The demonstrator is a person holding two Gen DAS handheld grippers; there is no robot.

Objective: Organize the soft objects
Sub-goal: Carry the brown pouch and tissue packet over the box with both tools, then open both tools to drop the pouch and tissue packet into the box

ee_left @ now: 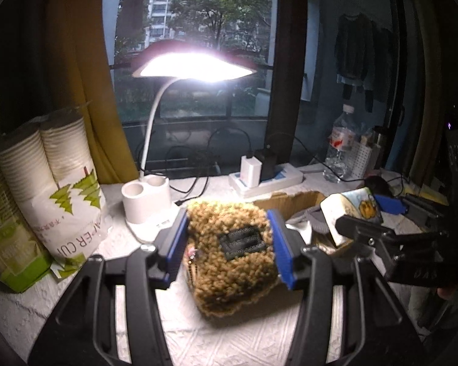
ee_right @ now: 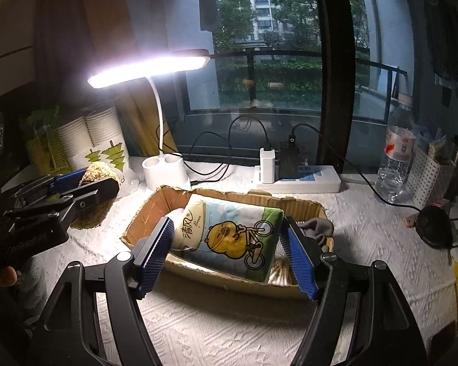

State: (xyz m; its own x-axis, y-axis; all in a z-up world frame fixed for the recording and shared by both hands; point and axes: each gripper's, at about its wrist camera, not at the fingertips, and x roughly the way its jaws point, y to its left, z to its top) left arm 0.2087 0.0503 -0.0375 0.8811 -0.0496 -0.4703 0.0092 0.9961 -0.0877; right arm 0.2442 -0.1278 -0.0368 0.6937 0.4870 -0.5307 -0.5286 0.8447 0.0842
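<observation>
Left tool [ee_left: 230,245] clamped on a tan fuzzy pouch [ee_left: 229,253], both blue pads pressed into its curly pile, a dark patch facing the camera. Pouch lifted clear of the white quilted counter [ee_left: 198,335], hanging just left of the cardboard box [ee_right: 143,213].

Right tool [ee_right: 226,254] closed around a soft tissue pack [ee_right: 229,235] printed with a yellow cartoon figure on a bicycle. Pads against the pack's two short ends, the left corner dented inward. Pack tilted, held over the open box, above its front wall. Grey fabric item [ee_right: 317,228] lying inside the box at the right end.

Behind the box: lit white desk lamp [ee_right: 165,170] with a two-hole base, white power strip [ee_right: 299,180] with chargers plugged in, clear water bottle [ee_right: 395,158] at the right. Stack of paper cups [ee_left: 61,183] in a printed sleeve at the far left, near the curtain. Part of a hand visible at the frame edge behind each tool.
</observation>
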